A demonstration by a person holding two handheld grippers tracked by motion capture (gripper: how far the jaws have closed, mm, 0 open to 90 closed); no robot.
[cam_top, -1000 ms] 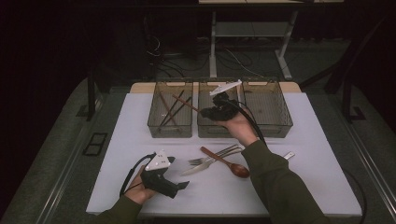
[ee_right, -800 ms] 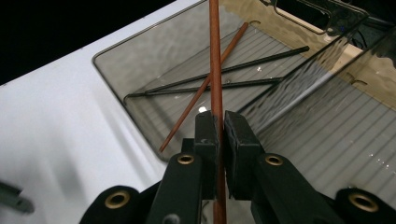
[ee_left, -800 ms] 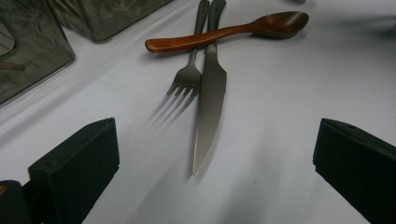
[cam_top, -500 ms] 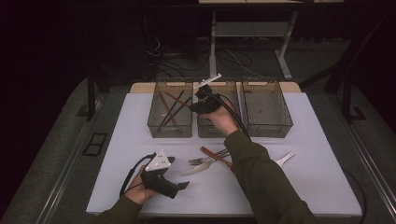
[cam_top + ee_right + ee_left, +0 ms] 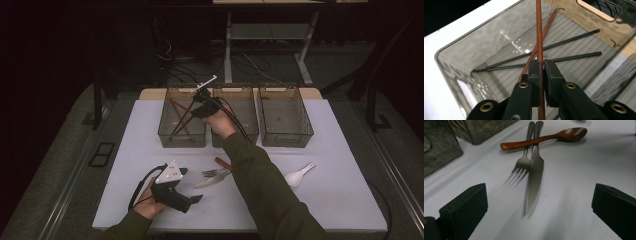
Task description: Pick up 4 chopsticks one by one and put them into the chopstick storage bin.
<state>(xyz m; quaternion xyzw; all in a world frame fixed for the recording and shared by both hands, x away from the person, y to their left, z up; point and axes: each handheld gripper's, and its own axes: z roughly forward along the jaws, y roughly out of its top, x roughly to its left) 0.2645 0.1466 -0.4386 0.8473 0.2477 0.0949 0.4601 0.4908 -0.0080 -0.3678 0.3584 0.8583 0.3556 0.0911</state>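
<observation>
Right gripper view: the right gripper [image 5: 541, 68] is clamping a brown chopstick [image 5: 539, 30] over the leftmost bin [image 5: 165, 136] (three chopsticks inside), near the table's [image 5: 340, 200] far edge; the left gripper [image 5: 536, 207] is gaping.

You see a reddish-brown chopstick [image 5: 539, 30], two black chopsticks [image 5: 564, 42], smoky grey bins [image 5: 182, 140], a brown wooden spoon [image 5: 544, 138].

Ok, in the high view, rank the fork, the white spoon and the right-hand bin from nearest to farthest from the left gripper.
Measured from the left gripper:
1. Fork, just up and right of it.
2. White spoon, across the table to the right.
3. Right-hand bin, at the back right.
</observation>
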